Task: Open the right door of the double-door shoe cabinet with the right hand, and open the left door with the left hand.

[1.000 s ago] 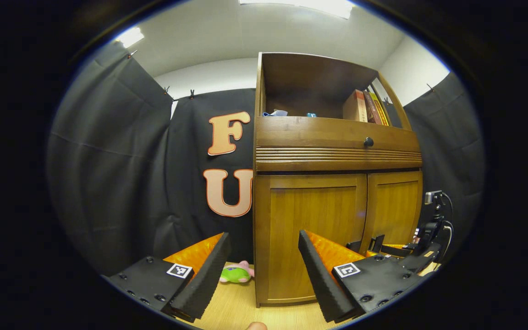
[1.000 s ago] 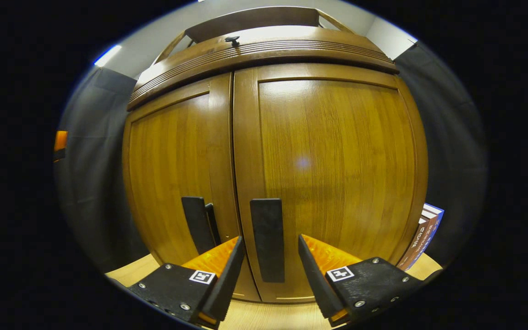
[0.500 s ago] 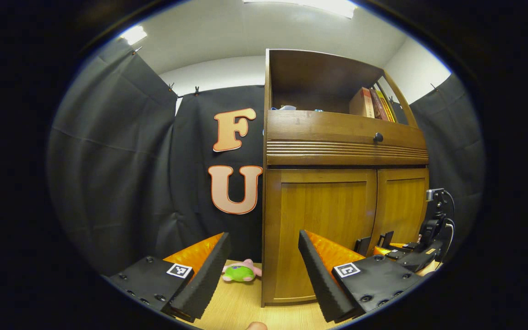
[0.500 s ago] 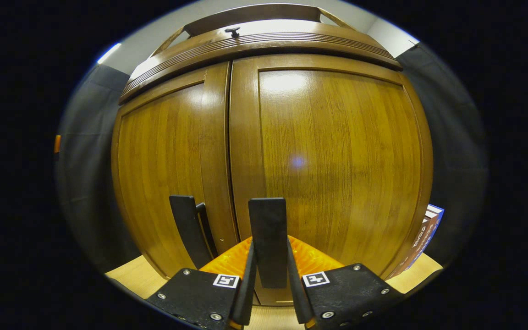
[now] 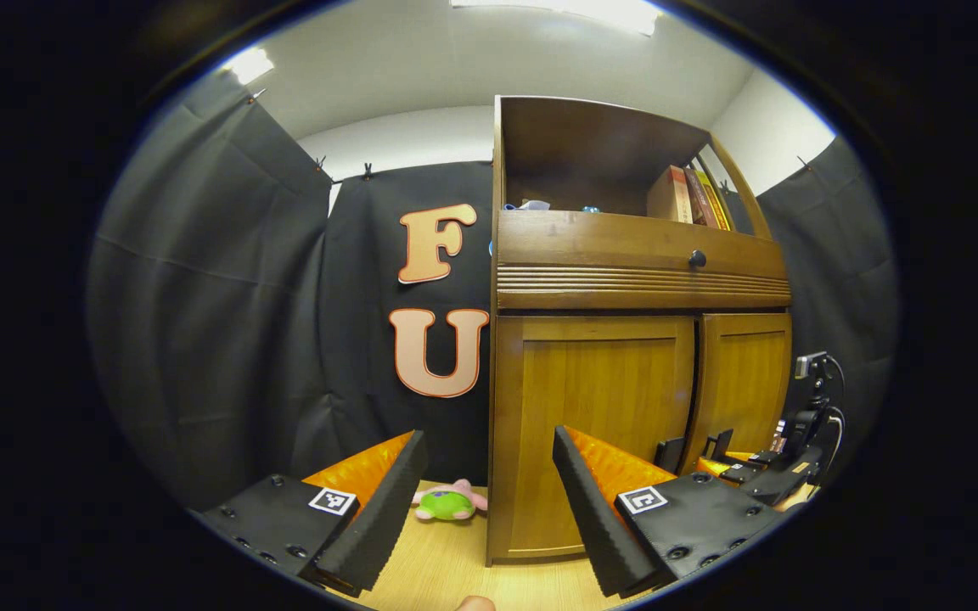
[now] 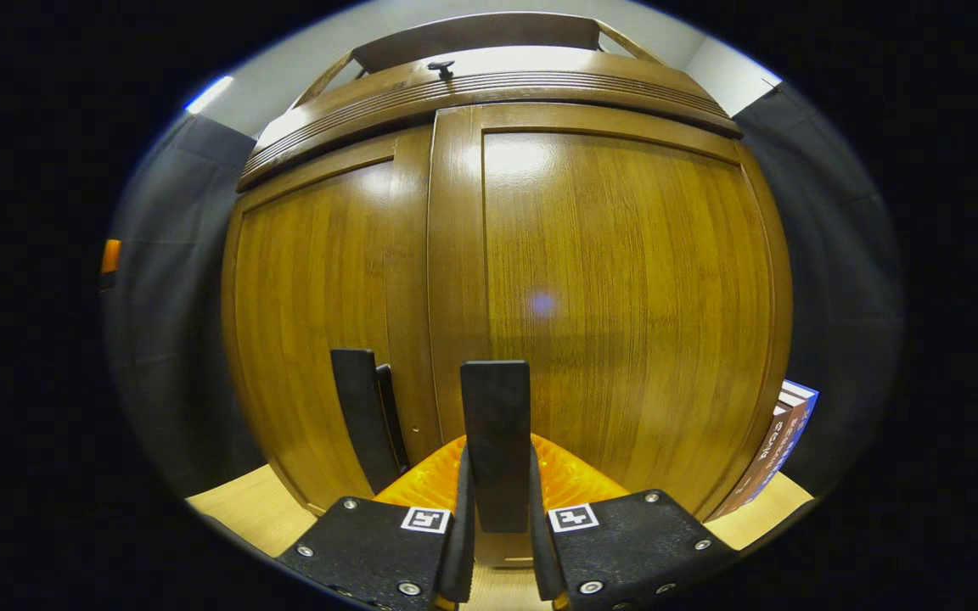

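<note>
The wooden shoe cabinet [image 5: 625,271] stands right of centre in the left gripper view. My left gripper [image 5: 486,440] is open and empty, held back from the left door [image 5: 591,424], level with the cabinet's left edge. In the right gripper view, my right gripper [image 6: 496,462] is shut on the flat dark handle [image 6: 496,424] of the right door [image 6: 625,288]. The left door's handle [image 6: 360,416] stands free just left of it. From the left gripper view, the right gripper [image 5: 731,454] sits low at the right door [image 5: 748,382], and a thin dark gap runs between the two doors.
A green and pink plush toy [image 5: 446,502] lies on the wooden floor [image 5: 438,568] by the cabinet's left side. Books [image 6: 782,437] lean against its right side. Above the doors are a drawer with a knob [image 5: 697,257] and a shelf holding books [image 5: 684,193].
My right gripper has closed on the right door's handle and drawn back slightly, and the gap between the doors looks a little darker. The cabinet has shifted rightward in the left gripper view.
</note>
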`<state>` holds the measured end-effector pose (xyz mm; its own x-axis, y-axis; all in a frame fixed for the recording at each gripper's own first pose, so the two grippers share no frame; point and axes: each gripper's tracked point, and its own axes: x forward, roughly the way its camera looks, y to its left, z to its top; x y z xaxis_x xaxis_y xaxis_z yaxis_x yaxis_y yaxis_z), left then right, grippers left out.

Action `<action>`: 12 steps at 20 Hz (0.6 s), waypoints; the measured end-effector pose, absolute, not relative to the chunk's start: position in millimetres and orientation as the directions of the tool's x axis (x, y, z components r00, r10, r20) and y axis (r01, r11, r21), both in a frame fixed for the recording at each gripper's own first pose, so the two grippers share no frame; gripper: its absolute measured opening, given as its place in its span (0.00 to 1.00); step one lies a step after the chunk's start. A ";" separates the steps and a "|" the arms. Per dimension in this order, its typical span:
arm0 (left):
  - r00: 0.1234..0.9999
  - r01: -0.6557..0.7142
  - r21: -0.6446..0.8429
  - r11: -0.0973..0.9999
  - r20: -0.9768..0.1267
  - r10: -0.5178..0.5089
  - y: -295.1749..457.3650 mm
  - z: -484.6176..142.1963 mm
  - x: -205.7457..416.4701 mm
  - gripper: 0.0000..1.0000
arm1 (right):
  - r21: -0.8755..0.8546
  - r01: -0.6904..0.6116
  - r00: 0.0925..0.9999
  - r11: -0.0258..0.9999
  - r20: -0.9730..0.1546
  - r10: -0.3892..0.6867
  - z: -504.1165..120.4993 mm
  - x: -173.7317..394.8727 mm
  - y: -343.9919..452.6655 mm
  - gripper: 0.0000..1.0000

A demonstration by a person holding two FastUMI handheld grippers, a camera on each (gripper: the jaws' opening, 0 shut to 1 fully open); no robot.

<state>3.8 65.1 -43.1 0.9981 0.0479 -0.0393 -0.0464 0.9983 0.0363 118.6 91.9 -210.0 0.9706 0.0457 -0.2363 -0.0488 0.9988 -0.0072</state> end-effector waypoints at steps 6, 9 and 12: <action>0.999 -0.023 0.025 0.999 -0.033 0.024 50.9 -38.4 -7.6 0.96 | 0.007 -0.090 0.970 0.996 -0.226 0.089 -202.4 83.2 85.3 0.28; 0.999 -0.022 0.023 1.000 -0.043 0.023 46.3 -41.6 -11.6 0.98 | 0.008 -0.106 0.970 0.994 -0.220 0.106 -198.0 64.1 78.5 0.28; 0.999 -0.019 0.023 1.000 -0.048 0.020 42.5 -40.4 -17.2 0.96 | 0.010 -0.117 0.971 0.993 -0.210 0.116 -194.6 47.9 73.8 0.28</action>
